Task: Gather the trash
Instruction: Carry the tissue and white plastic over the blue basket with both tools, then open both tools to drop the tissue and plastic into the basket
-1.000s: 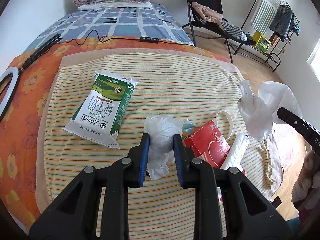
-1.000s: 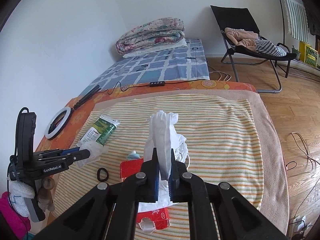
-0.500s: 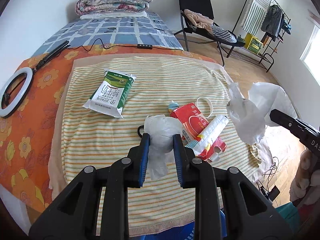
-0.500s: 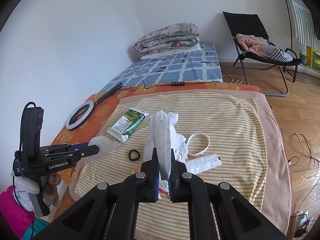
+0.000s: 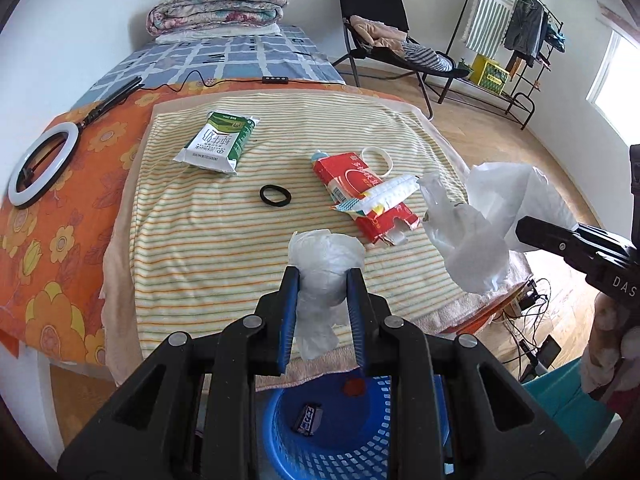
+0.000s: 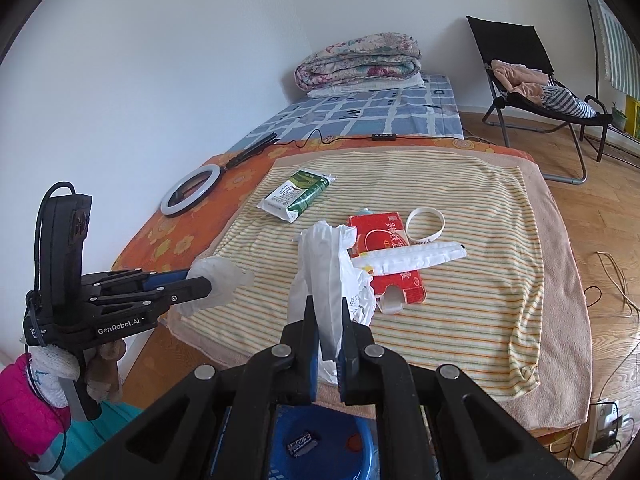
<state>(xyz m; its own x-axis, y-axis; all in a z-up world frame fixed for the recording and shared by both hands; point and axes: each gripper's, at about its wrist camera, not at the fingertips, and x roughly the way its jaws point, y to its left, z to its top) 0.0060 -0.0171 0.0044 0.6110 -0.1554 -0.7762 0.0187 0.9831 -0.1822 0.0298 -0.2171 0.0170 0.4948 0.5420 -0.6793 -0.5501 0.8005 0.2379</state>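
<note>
My left gripper [image 5: 322, 276] is shut on a crumpled clear plastic wrap [image 5: 325, 264], held above the near table edge and over a blue basket [image 5: 360, 436]. My right gripper [image 6: 329, 312] is shut on a white plastic bag [image 6: 328, 256], also above the blue basket [image 6: 320, 440]. On the striped towel [image 5: 224, 248] lie a red carton [image 5: 360, 188], a white pouch [image 5: 384, 196], a green-white milk pouch [image 5: 218, 140], a black hair tie [image 5: 275, 195] and a white ring [image 5: 377, 158].
The basket holds a small dark wrapper [image 5: 308, 418]. A ring light [image 5: 42, 168] lies on the orange cloth at left. A bed with a folded quilt [image 5: 218, 8] is behind. A black chair [image 5: 384, 52] and a clothes rack [image 5: 516, 52] stand at the back right.
Both grippers have pulled back from the middle of the table to its near edge, each still holding its plastic. The blue basket has come into view below them.
</note>
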